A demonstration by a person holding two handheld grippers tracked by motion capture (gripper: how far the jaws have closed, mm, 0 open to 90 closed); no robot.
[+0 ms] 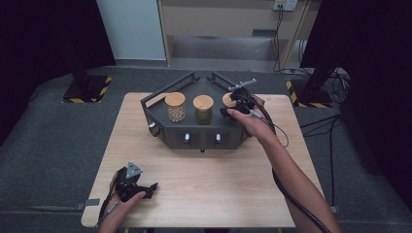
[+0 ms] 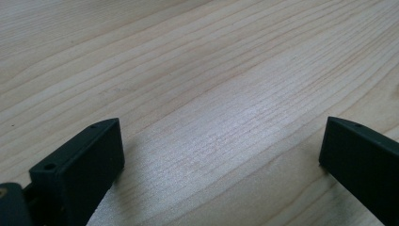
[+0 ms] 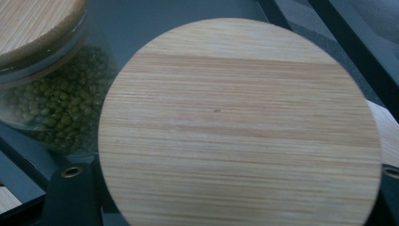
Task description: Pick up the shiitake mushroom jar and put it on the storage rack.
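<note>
Three wooden-lidded jars stand in a dark tray (image 1: 160, 104) on the table (image 1: 204, 189). The right gripper (image 1: 232, 108) clamps the rightmost jar (image 3: 240, 122), beside the green-bean jar (image 3: 51, 103). The left gripper (image 2: 221, 155) rests on the table, jaws apart.

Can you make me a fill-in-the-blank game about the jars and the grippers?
1. The dark tray holds ____ jars with wooden lids.
2. The right gripper is at the jar farthest to the ____ in the high view.
3. The middle jar holds small ____ beans.
4. The left gripper rests on the wooden ____, its fingers wide apart.

Missing words: three; right; green; table
</note>
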